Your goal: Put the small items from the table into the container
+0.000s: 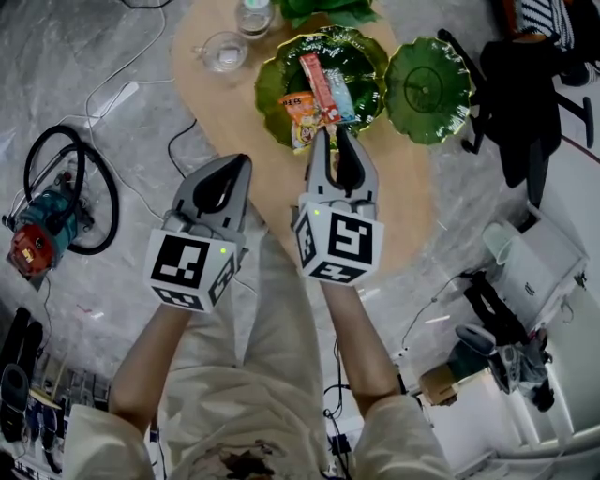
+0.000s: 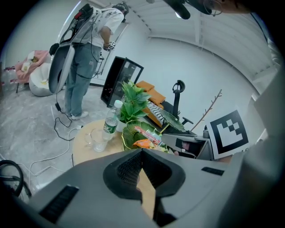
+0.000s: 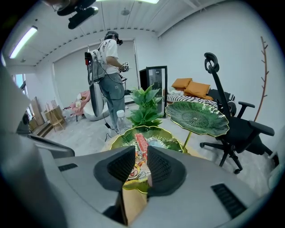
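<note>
**Surface** point(image 1: 220, 108): round, tan wood, upper middle of the head view.

**Container:** green leaf-shaped dish point(image 1: 370, 56) with a gold rim, at the top centre of the surface. Contents:
- orange snack packet point(image 1: 300, 112), lying at the dish's near edge and partly over the rim
- long red packet point(image 1: 317, 82), laid lengthwise
- pale blue packet point(image 1: 342, 97), just beside the red one

**Left tongs** point(image 1: 246, 159): held over the near part of the surface, at centre left of the frame. The tips are closed together, with nothing between them.

**Right tongs** point(image 1: 335, 134): tips are at the near rim of the dish, over the orange snack packet. The jaws stand a narrow gap apart. The packet shows through that gap, but the pads are not seen pressing on it.

**Other items on the surface:**
- glass mug point(image 1: 225, 52), upper left of the dish
- water bottle point(image 1: 255, 14), at the top edge
- leafy plant point(image 1: 328, 9), beside the bottle

**Off the surface:** a second green leaf dish point(image 1: 429, 89), to the right of the first.
</note>
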Action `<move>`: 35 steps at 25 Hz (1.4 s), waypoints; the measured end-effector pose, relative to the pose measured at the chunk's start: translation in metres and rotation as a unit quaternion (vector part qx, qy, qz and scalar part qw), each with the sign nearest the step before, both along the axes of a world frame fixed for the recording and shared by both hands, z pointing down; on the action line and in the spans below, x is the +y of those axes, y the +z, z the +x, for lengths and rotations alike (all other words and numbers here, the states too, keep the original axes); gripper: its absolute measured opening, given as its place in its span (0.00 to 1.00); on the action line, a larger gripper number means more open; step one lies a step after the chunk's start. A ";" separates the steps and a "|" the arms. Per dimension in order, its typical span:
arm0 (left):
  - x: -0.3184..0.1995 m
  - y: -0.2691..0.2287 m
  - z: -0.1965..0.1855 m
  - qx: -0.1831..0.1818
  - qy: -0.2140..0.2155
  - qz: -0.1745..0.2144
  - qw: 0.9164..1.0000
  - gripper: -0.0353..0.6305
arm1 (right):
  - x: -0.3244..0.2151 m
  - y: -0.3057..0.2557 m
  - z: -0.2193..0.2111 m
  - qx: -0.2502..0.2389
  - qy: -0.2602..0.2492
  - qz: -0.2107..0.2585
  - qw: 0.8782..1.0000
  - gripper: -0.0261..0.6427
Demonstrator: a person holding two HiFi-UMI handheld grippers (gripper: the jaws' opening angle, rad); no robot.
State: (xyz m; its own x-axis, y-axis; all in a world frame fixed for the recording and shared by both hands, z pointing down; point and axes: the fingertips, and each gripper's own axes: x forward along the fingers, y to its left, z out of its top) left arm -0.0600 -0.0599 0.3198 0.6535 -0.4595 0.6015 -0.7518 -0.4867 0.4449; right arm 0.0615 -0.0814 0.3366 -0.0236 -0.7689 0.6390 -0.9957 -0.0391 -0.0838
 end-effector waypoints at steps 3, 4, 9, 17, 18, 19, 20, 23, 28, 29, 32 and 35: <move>0.004 -0.003 0.003 -0.001 0.000 0.003 1.000 0.06 | 0.005 -0.004 0.002 -0.001 -0.001 0.002 1.000 0.15; 0.006 -0.004 0.005 -0.001 0.000 0.003 1.000 0.06 | 0.007 -0.006 0.003 -0.002 -0.001 0.003 1.000 0.15; 0.022 -0.006 0.012 -0.004 0.002 0.004 1.000 0.06 | 0.020 -0.008 0.008 -0.002 -0.005 0.010 1.000 0.09; 0.049 -0.013 0.028 -0.007 0.010 0.010 1.000 0.06 | 0.047 -0.017 0.020 -0.009 -0.009 0.015 1.000 0.05; 0.052 -0.014 0.031 -0.007 0.011 0.011 1.000 0.06 | 0.051 -0.018 0.022 -0.010 -0.009 0.017 1.000 0.05; 0.056 -0.016 0.034 -0.006 0.013 0.012 1.000 0.06 | 0.055 -0.019 0.024 -0.012 -0.009 0.018 1.000 0.05; 0.059 -0.017 0.038 -0.005 0.014 0.013 1.000 0.06 | 0.059 -0.020 0.025 -0.013 -0.009 0.018 1.000 0.05; 0.069 -0.020 0.046 -0.005 0.018 0.017 1.000 0.06 | 0.071 -0.022 0.030 -0.017 -0.009 0.020 1.000 0.05; 0.088 -0.021 0.060 -0.009 0.026 0.020 0.999 0.06 | 0.095 -0.021 0.041 -0.020 -0.009 0.020 1.000 0.05; 0.092 -0.021 0.063 -0.010 0.029 0.020 0.999 0.06 | 0.101 -0.021 0.045 -0.020 -0.008 0.020 1.000 0.05; 0.102 -0.024 0.074 -0.011 0.035 0.023 0.999 0.06 | 0.116 -0.021 0.056 -0.020 -0.002 0.018 1.000 0.05; 0.112 -0.026 0.085 -0.012 0.044 0.026 0.999 0.06 | 0.131 -0.020 0.067 -0.021 0.004 0.016 1.000 0.05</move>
